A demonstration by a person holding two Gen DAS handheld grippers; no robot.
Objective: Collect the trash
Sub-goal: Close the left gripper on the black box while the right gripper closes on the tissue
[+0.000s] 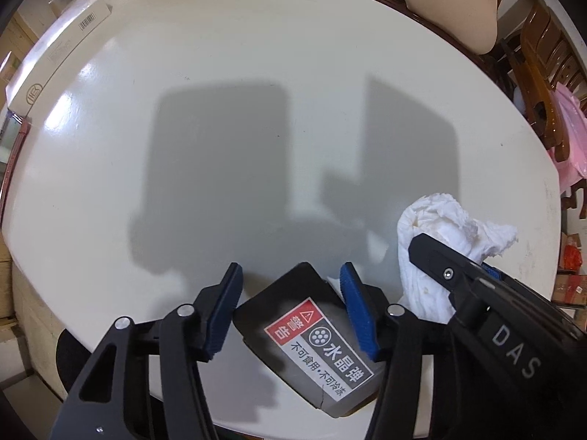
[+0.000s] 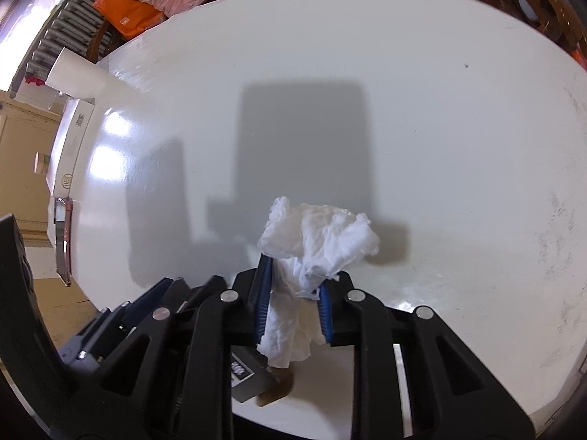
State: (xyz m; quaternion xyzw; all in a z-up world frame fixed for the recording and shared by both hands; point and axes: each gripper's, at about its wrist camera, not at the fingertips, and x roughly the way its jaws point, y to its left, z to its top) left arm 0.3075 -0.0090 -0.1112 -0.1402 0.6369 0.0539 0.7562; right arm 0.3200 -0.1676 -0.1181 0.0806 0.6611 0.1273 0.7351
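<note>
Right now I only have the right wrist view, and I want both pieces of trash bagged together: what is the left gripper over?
Observer: The left gripper straddles a grey packet with a red warning label, lying flat on the white table.
Operator: Is it gripped?
Observer: Its blue pads sit right at the packet's edges; I cannot tell whether they press.
Operator: Is my tissue clear of it?
Observer: Yes. From the left wrist, the crumpled tissue clamped in your right gripper is off to the packet's right, not touching it.
</note>
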